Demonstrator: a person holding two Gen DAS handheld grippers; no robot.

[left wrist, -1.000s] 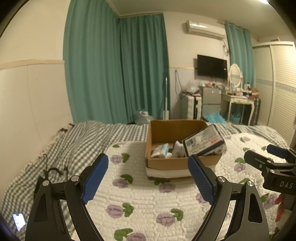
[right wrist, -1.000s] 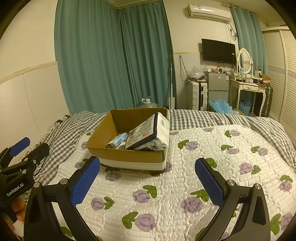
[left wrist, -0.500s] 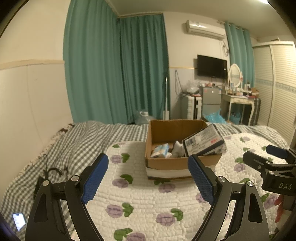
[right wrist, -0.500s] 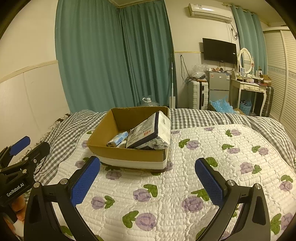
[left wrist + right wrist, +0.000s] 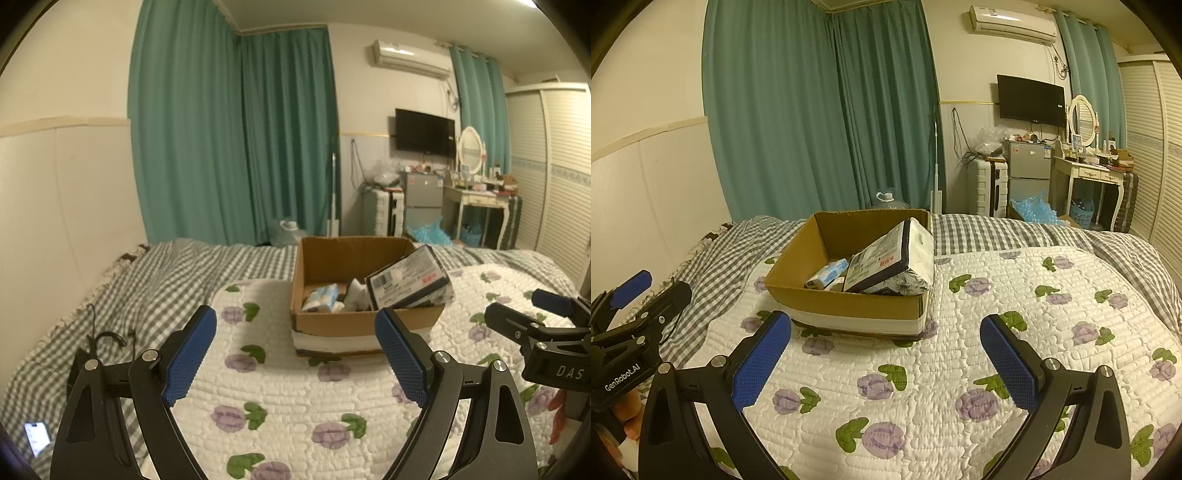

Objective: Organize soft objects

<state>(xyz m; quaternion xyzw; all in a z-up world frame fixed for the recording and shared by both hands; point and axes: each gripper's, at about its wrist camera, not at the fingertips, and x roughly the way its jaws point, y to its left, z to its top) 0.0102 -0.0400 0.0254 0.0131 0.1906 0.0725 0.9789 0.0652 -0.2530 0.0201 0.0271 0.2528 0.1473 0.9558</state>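
Hovering over the flowered quilt on the bed, the left gripper and the right gripper both have their fingers spread wide and hold nothing. The cardboard box sits on the quilt ahead of them, nearer the left gripper's line than the right's. Inside it, a large wrapped soft pack leans tilted against the box's right wall and pokes above the rim, while a smaller blue-and-white packet lies low beside it.

The step in hand looks like a reach toward the box. To do it well, I would approach from above rather than across the rim, close on the big pack's exposed upper edge, squeeze gently since it will give, and steady the box with the other gripper.
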